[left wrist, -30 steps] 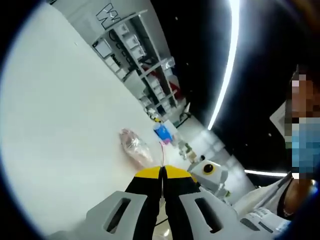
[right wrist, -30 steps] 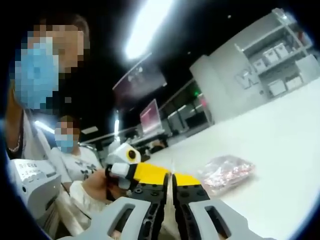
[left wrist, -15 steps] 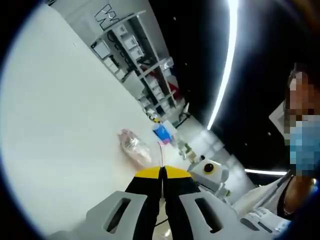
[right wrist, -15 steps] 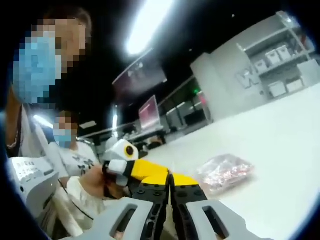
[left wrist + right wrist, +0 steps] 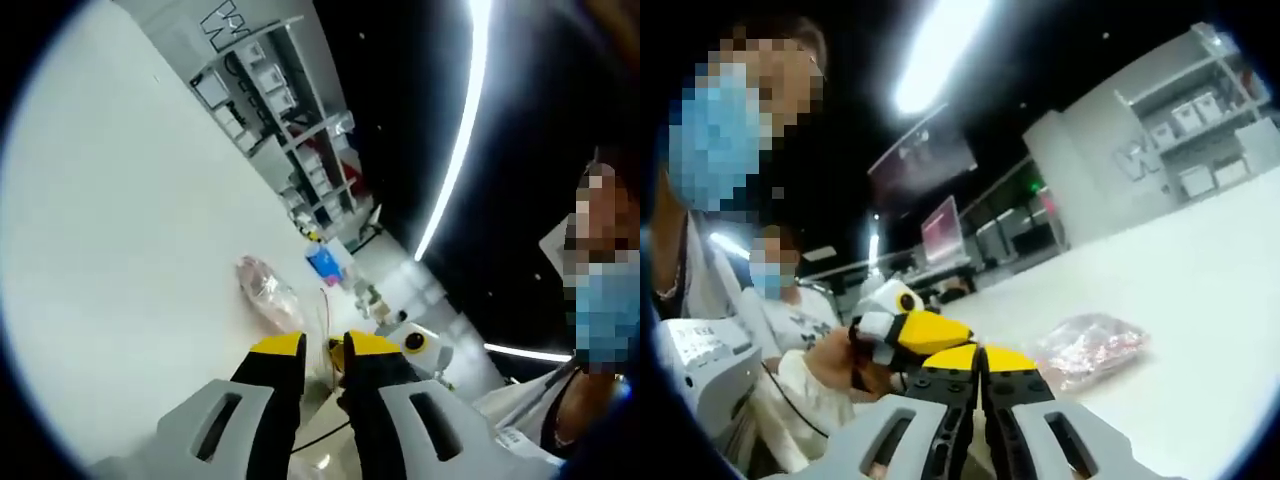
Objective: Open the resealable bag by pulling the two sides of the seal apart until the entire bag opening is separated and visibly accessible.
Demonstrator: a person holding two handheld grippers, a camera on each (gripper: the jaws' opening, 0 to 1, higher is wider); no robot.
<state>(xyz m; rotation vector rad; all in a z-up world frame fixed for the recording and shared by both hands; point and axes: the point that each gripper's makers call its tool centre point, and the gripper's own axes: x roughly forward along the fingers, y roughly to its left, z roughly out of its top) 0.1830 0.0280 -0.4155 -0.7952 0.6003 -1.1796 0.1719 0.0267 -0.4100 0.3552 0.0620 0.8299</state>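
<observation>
The left tongs rise from six o'clock with a clear gap between their yellow-tipped jaws. Just beyond the tips, toward eleven o'clock, the clear resealable bag (pinkish contents inside) lies flat on the white counter. A blue box sits near the bag, at its two o'clock. Shelving stands at twelve o'clock.

A white table ran toward shelves of white boxes, a blue box near its far edge, under a ceiling light strip.
</observation>
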